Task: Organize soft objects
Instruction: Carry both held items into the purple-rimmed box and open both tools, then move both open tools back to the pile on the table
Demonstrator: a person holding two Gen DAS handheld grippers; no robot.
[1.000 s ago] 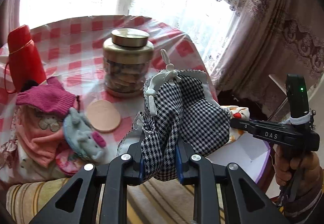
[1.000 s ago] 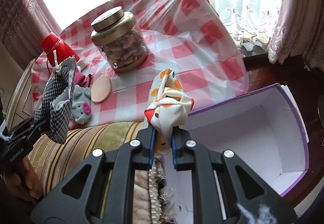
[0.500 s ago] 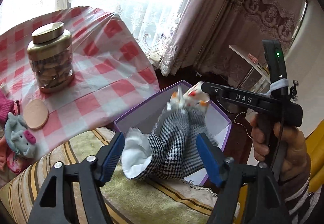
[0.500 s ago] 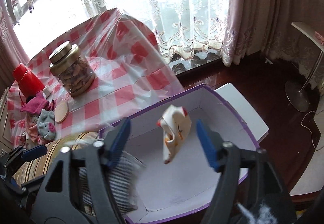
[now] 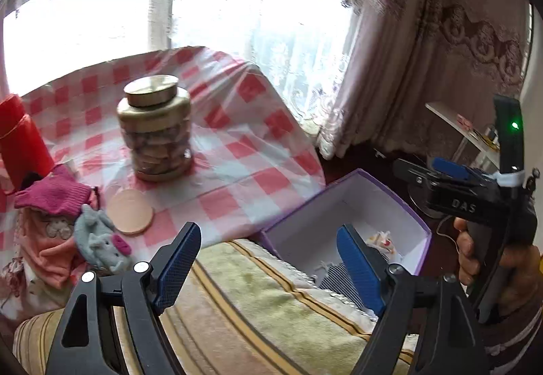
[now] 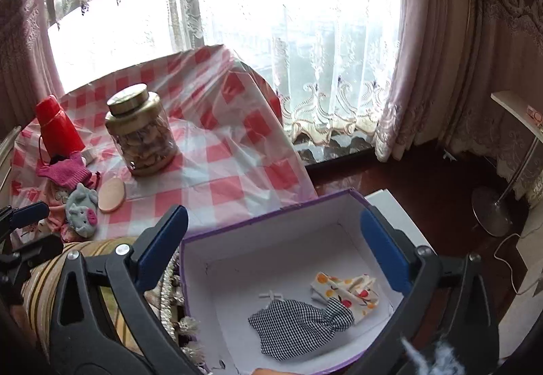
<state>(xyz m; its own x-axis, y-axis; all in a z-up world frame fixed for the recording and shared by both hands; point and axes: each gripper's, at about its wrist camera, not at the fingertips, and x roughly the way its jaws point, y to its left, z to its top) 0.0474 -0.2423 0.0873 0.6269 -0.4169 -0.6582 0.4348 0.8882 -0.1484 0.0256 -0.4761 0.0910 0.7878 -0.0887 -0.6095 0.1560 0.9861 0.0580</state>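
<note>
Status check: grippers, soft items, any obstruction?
Left gripper open, right gripper open, both empty. Black-and-white checked cloth and fruit-print cloth inside purple-edged white box. Nothing blocking the box.

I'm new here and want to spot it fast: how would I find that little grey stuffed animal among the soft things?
Start at the red-checked table under the window and find the gold-lidded jar. In front of it, past the round wooden coaster, a heap of pink clothes lies at the table's near edge. The grey plush toy rests against that heap, the only grey piece there, with a pink snout.
</note>
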